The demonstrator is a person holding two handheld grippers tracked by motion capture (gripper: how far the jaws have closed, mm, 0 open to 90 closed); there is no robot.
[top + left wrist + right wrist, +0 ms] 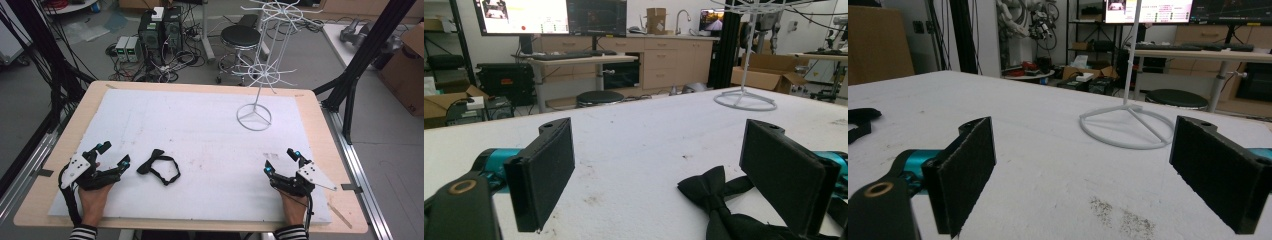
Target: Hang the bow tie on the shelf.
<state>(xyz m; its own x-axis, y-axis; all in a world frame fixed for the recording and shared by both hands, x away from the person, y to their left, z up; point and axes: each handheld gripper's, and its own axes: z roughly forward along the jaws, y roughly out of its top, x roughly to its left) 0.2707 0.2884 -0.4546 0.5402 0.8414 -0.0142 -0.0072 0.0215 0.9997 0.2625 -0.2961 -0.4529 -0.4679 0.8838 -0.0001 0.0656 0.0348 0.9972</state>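
bow tie point(159, 166), black with a looped strap, lies flat on the white mat point(200, 125) that covers the desk point(80, 107). everything else is placed from it. just to its left sits the left tool point(114, 154), resting low on the mat with its two padded jaws spread wide apart and nothing between them; in the left gripper view the bow tie point(714, 192) lies beside and partly behind one black pad, close to it, though whether it touches that pad is hard to tell. the person's left hand point(92, 197) holds that tool from below the bow tie's left side, a striped sleeve point(82, 232) showing at the desk's near edge. well to the right of the bow tie, at about the same depth on the mat, rests the right tool point(280, 160), its jaws also standing wide apart and holding nothing; in the right gripper view the gap between its pads shows bare mat point(1058, 165). far beyond the bow tie and to its right stands a white wire rack point(255, 117) on a ring base, upright, well apart from both tools. behind the desk, past the bow tie, a round black stool point(240, 36) stands on the floor.
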